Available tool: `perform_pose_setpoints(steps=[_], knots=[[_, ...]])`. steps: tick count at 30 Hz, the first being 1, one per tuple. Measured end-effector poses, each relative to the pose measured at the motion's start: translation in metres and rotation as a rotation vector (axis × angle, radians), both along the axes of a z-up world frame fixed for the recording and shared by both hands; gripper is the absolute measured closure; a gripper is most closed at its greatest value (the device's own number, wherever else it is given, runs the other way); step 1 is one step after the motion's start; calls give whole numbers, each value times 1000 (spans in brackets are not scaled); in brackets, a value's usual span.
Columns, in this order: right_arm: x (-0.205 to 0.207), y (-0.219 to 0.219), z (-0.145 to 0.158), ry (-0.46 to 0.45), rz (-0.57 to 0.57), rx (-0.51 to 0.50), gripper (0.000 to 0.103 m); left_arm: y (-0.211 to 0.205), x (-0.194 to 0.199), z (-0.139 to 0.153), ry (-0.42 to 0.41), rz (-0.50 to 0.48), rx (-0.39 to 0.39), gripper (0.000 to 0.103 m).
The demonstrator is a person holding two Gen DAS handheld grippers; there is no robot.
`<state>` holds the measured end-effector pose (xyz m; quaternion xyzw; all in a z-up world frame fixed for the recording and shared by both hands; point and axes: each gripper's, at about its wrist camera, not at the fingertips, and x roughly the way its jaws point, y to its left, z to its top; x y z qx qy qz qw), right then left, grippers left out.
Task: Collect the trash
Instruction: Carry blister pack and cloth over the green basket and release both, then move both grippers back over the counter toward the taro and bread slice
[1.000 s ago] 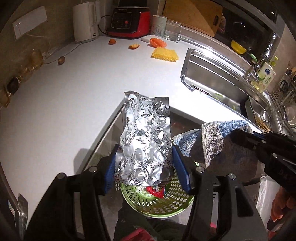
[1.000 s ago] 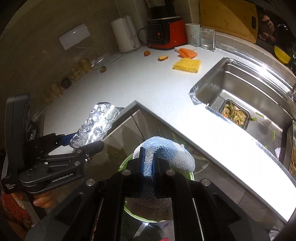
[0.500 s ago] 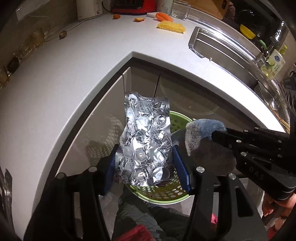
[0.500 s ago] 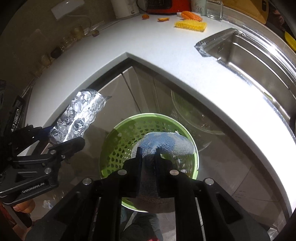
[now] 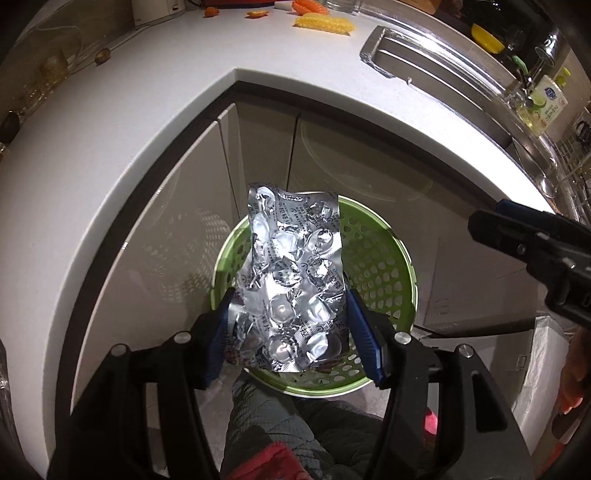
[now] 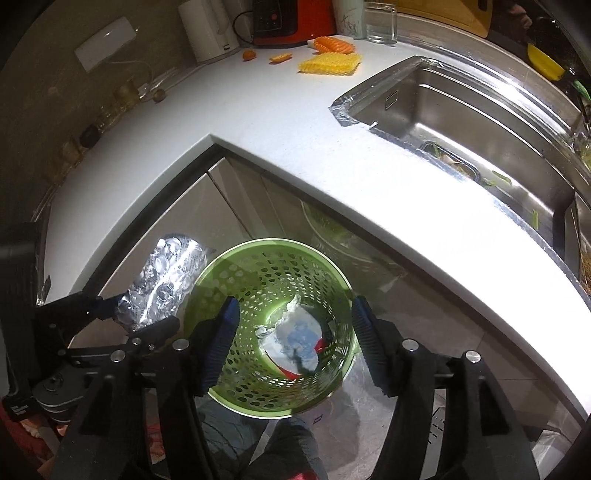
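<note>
My left gripper (image 5: 291, 328) is shut on a crumpled silver blister pack (image 5: 291, 284) and holds it above the near rim of a green perforated bin (image 5: 384, 258) on the floor. The pack also shows in the right wrist view (image 6: 162, 280), left of the bin (image 6: 258, 269). My right gripper (image 6: 291, 336) is open and empty above the bin, its blue pads (image 6: 221, 339) apart. A blue-grey cloth (image 6: 299, 339) lies at the bin's bottom with some white and red scraps.
The white counter (image 6: 280, 122) wraps around the bin, with grey cabinet doors (image 5: 266, 147) below. A steel sink (image 6: 461, 107) is at right. A yellow sponge (image 6: 330, 62), orange scraps (image 6: 280, 57), a kettle (image 6: 208, 31) and a red appliance (image 6: 284, 22) stand at the back.
My right gripper opened and the blue-grey cloth dropped into the green bin. Both grippers moved down over the bin. The left gripper still holds the blister pack.
</note>
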<state>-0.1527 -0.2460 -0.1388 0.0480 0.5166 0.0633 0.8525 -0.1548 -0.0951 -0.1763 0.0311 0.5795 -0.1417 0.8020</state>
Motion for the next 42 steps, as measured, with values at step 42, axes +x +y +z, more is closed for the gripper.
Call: perform_pose_setpoints(steps=[42], knots=[[100, 20, 74, -193, -74, -1, 2, 100, 128, 92, -214, 196, 47, 8]])
